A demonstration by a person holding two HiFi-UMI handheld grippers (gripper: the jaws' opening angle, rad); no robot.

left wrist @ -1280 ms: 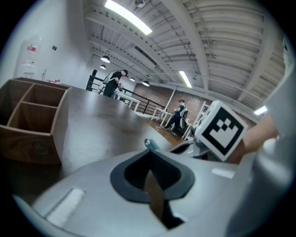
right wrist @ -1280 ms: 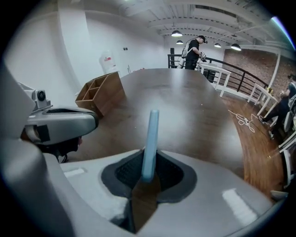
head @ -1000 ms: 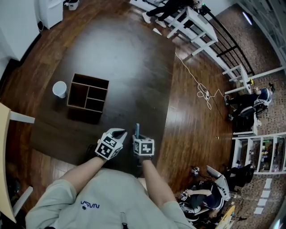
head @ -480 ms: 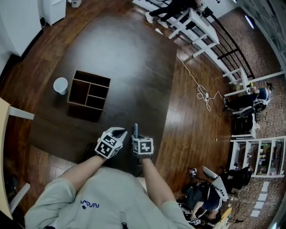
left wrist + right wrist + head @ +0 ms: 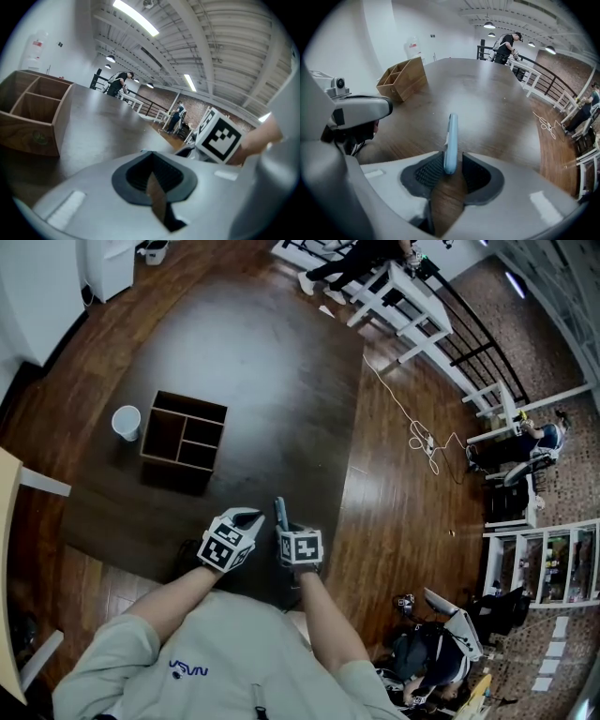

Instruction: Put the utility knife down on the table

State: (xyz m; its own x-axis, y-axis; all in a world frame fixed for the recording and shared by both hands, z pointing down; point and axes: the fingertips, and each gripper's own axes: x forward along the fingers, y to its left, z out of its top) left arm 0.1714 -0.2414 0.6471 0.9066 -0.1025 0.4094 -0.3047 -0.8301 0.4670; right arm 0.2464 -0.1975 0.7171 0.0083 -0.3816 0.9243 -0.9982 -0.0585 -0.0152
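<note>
Dark wooden floor surrounds one large brown table. On the table I count one wooden box, divided into compartments, of which at least three can be made out. One white cup stands just beside the box, on its left in the head view. One white cable lies on the floor to the right of the table, and white benches with a dark railing stand past the table's far corner.

Two grippers are at the near edge of the table, side by side, and each one carries one cube with square markers. The left gripper has its two pads pressed together at the tips, with nothing between them.

The right gripper points steeply down at the table. Its jaws have just been opening and now stand wide apart. The one utility knife, light blue, is between them on its narrow edge and reaches out forward over the table. A clear gap shows between the knife and the right pad. The left pad is just beside the knife, and I cannot tell if they touch. I also cannot tell whether the knife already rests on the table.
</note>
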